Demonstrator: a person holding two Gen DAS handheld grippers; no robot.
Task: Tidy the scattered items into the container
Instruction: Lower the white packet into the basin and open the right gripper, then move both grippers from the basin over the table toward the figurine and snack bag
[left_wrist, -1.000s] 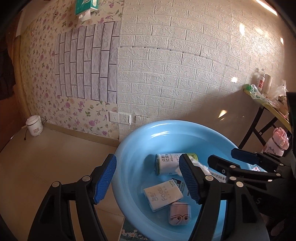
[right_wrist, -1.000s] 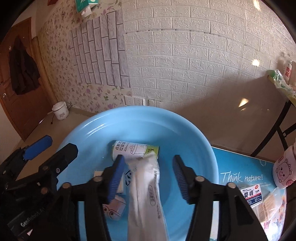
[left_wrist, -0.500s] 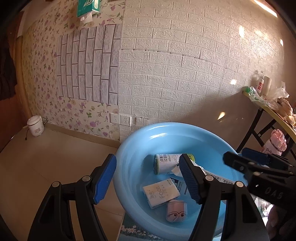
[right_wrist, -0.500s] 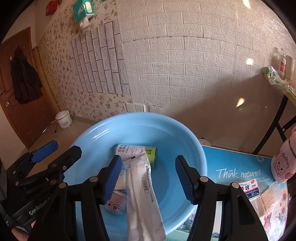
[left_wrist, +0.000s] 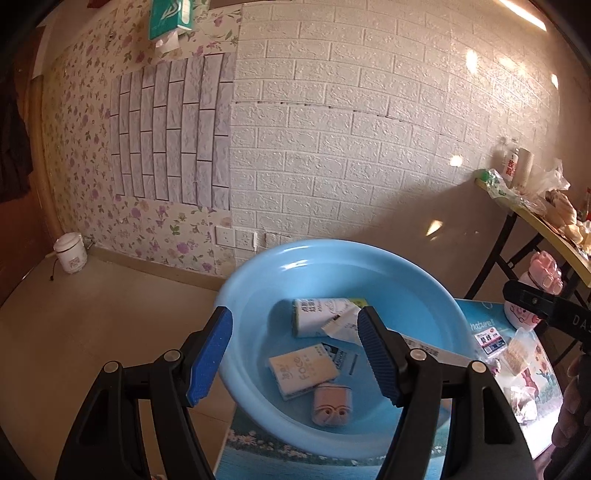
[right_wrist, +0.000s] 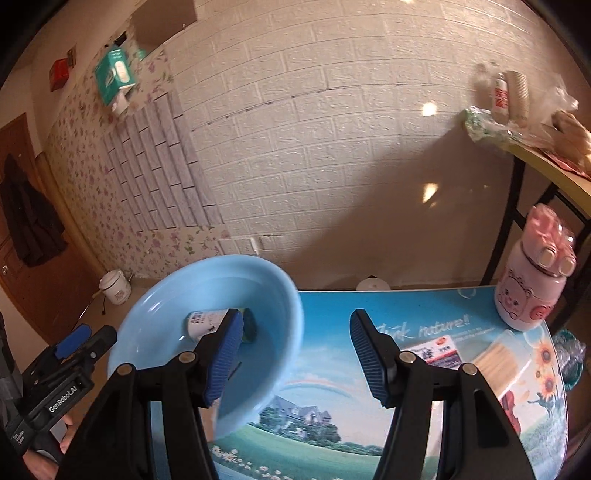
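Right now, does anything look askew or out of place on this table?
Yes. The long white packet leans out over the blue basin's rim rather than lying inside. A small card packet and a toothpick packet lie on the table mat, outside the basin.

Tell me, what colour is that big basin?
Light blue basin, clearest in the left wrist view.

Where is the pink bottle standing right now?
In the right wrist view the pink bottle stands upright at the far right corner of the picture-topped table, behind the pack of toothpicks and well apart from the blue basin.
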